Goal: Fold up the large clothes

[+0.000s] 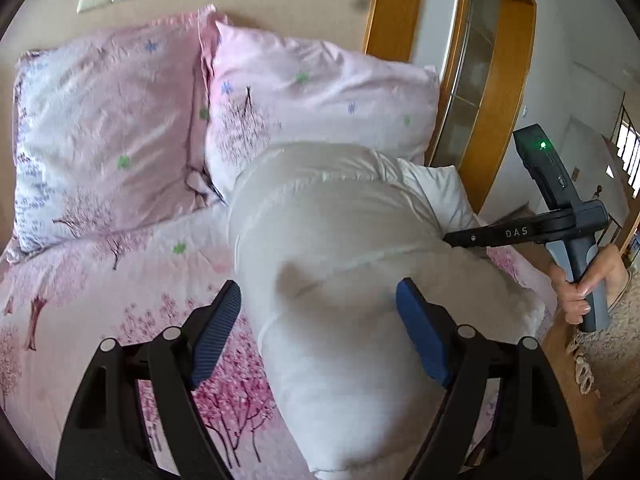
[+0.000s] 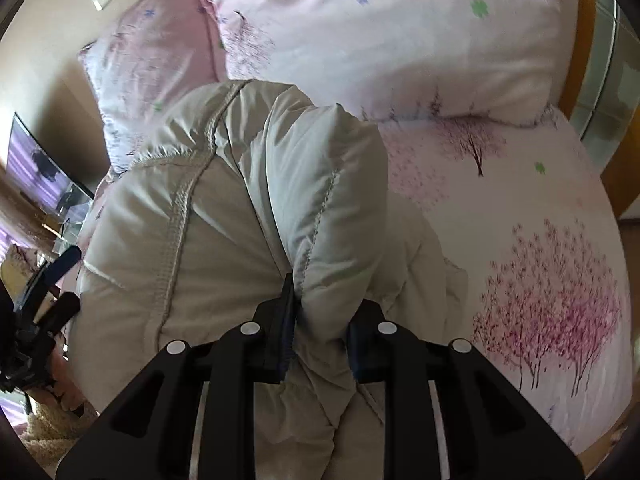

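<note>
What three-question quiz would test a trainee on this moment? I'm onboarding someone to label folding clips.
1. True or false: the left gripper is clamped on the white padded coat.
2. Which gripper pinches a fold of the coat? A) left B) right C) neither
3. What does the coat lie on?

Key
1. False: its jaws stand open, clear of the fabric.
2. B: the right gripper grips a puffy fold.
3. The floral bedsheet, just below two pink pillows.

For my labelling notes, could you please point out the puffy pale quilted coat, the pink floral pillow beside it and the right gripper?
Puffy pale quilted coat (image 1: 336, 240): left wrist view, upper panel.
Pink floral pillow (image 1: 320, 92): left wrist view, its face.
Right gripper (image 2: 320, 336): right wrist view, between fingertips.
</note>
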Action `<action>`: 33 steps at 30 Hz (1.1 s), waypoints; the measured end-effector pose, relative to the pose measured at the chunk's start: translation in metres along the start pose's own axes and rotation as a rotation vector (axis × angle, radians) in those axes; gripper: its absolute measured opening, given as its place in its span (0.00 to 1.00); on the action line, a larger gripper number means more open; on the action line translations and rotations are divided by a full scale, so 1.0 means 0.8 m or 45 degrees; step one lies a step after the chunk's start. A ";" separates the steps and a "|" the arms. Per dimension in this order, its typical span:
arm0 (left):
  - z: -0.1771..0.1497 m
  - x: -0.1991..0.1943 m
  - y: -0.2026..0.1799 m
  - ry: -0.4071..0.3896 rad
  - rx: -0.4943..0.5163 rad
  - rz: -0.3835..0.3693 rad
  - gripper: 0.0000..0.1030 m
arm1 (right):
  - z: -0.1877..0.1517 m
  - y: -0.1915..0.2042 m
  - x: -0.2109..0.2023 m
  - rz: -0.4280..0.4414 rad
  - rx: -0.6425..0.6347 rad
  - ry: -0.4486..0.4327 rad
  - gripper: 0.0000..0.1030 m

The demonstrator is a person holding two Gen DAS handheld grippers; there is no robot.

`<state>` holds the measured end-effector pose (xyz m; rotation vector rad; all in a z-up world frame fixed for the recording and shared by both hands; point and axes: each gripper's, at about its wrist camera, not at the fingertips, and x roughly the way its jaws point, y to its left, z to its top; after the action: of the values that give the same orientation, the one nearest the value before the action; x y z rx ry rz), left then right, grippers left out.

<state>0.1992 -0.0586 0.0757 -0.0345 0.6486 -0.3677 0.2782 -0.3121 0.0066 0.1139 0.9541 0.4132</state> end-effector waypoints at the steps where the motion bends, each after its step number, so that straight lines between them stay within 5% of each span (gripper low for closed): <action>1: -0.003 0.003 -0.003 0.008 0.005 0.000 0.82 | -0.002 -0.004 0.003 0.007 0.010 0.008 0.22; 11: -0.025 0.054 -0.017 0.189 -0.027 -0.079 0.87 | -0.024 -0.057 0.038 0.113 0.170 0.115 0.23; 17: -0.046 0.064 -0.038 0.194 0.029 0.065 0.87 | -0.007 -0.036 0.064 -0.037 0.044 0.182 0.25; 21: -0.048 0.073 -0.037 0.215 0.021 0.072 0.88 | -0.008 -0.045 0.076 -0.011 0.077 0.192 0.26; 26: -0.051 0.078 -0.034 0.244 0.045 0.080 0.90 | -0.011 -0.039 0.046 -0.112 0.037 0.159 0.28; 33: -0.052 0.083 -0.033 0.252 0.054 0.086 0.91 | 0.009 -0.008 -0.047 -0.214 -0.013 -0.152 0.29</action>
<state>0.2146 -0.1027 0.0076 0.0652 0.8349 -0.3219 0.2669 -0.3323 0.0376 0.0480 0.8364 0.2537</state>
